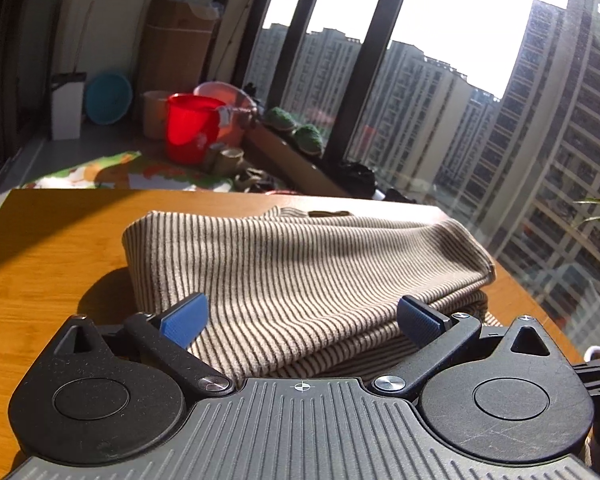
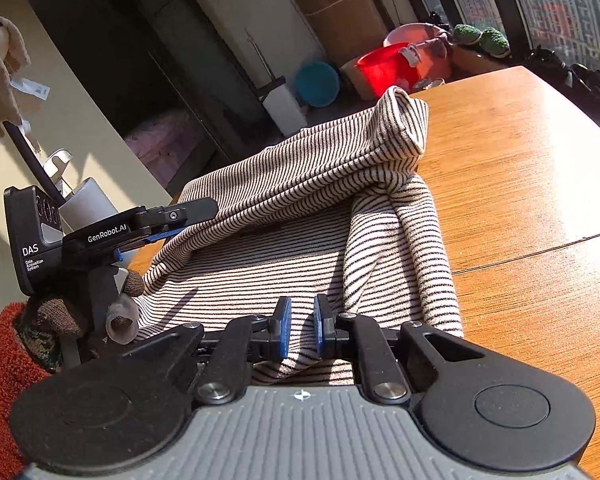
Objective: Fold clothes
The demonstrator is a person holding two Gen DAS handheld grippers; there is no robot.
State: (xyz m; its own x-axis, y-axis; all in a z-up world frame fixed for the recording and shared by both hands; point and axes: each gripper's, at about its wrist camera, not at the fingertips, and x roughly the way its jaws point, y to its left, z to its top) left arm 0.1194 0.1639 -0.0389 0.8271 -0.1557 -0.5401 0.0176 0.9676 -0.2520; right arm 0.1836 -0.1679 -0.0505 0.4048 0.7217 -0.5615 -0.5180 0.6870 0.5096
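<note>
Striped garment (image 1: 300, 264): we see it lying folded in layers on the wooden table (image 1: 60, 272); its far edge and collar area are hard to make out in the left wrist view.
Left gripper (image 1: 302, 318): we see its blue pads spread wide, one either side of the garment's near fold, neither pressing on it.
Left gripper from the right wrist view (image 2: 188, 220): a raised fold drapes over its tip, so we cannot see its pads here.
Right gripper (image 2: 301, 330): we see its jaws drawn narrow, a slim gap between the blue pads; cloth lies beneath and behind them, but we cannot tell whether any is pinched.
Gloved hand (image 2: 60, 312): it is partly hidden behind the left gripper's body, and cut off at the left by an orange sleeve (image 2: 0, 368).
Red bucket (image 1: 192, 128): it stands on the floor beyond the table, its base hidden.
</note>
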